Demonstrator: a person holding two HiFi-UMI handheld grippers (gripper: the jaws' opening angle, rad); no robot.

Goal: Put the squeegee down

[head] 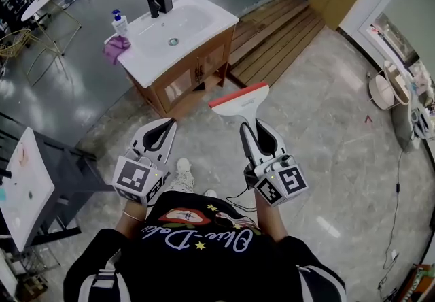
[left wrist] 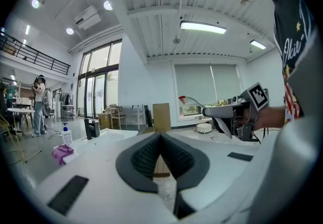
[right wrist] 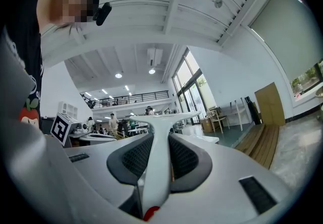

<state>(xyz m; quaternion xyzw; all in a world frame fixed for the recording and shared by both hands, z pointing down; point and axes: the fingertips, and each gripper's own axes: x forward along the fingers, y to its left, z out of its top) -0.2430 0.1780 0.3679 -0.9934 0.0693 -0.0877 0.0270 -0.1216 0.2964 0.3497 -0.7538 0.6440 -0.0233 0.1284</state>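
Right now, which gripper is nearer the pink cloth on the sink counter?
Left. The left gripper is below and right of the pink cloth; the right gripper, holding the squeegee, is farther right.

Both forearms extended forward, short of sink vanity point(head: 182, 56). Left gripper point(head: 167, 125): jaws pressed together, nothing between, pointing at vanity front. Right gripper point(head: 249, 132): beside left one, jaws clamped on squeegee point(head: 239, 100) handle, farther from vanity.

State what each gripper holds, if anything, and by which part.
The right gripper holds the squeegee by its white handle, blade end pointing forward. The left gripper is shut on nothing.
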